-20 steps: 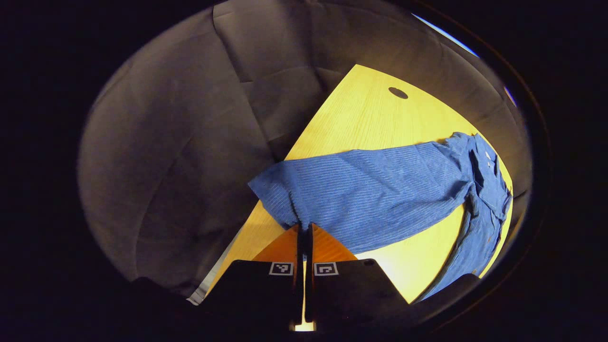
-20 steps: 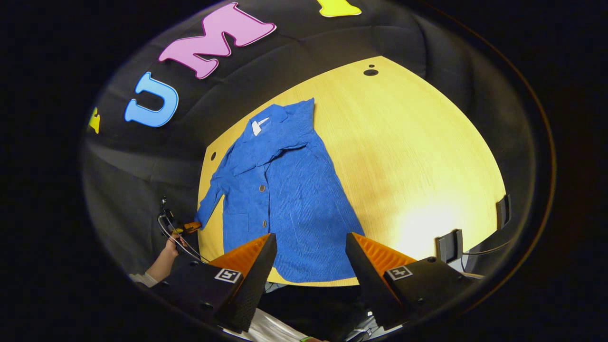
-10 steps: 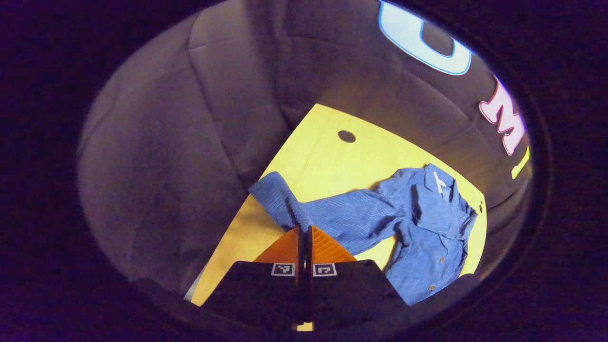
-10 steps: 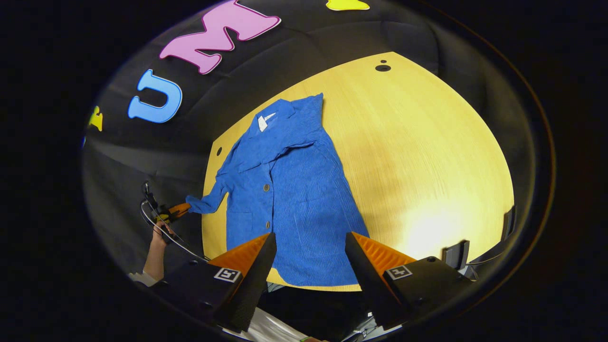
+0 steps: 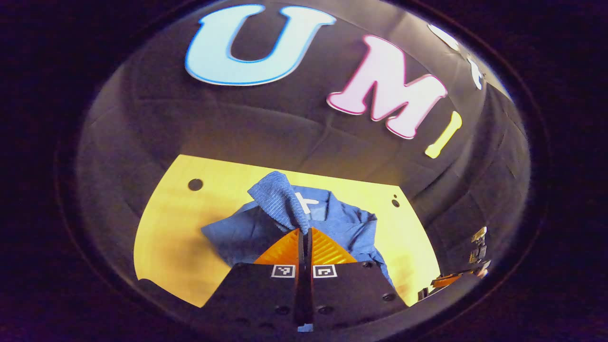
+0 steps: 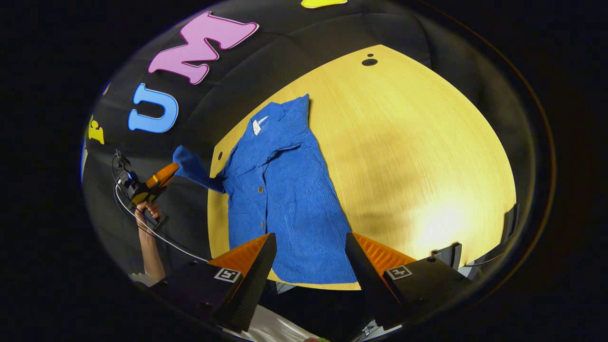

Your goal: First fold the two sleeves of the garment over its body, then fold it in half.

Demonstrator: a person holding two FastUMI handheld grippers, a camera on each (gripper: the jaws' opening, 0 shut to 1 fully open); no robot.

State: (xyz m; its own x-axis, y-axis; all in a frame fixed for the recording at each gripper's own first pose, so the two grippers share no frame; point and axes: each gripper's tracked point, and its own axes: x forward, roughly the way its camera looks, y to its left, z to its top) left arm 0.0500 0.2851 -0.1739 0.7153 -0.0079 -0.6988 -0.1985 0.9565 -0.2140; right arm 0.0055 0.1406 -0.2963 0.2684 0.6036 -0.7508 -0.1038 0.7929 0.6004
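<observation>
A blue buttoned jacket (image 6: 285, 190) lies flat on the yellow wooden table (image 6: 418, 156), collar toward the far wall. One sleeve lies folded across its upper body. The other sleeve's cuff (image 5: 280, 199) is pinched in my left gripper (image 5: 304, 232), which is shut on it and holds it raised above the jacket's body (image 5: 342, 223). In the right gripper view that sleeve (image 6: 192, 166) stretches up and off the table's left edge to the left gripper (image 6: 164, 175), held by a hand. My right gripper (image 6: 308, 256) hangs open over the jacket's hem with nothing between its fingers.
Small round holes (image 6: 369, 61) sit in the table near its far edge. Two dark clamps (image 6: 446, 254) are fixed at the table's near right edge. The black booth wall (image 5: 285, 123) stands close behind the table.
My left gripper has lifted the sleeve cuff off the table's left side, raised it and swung it toward the jacket's body. The right gripper has barely moved.
</observation>
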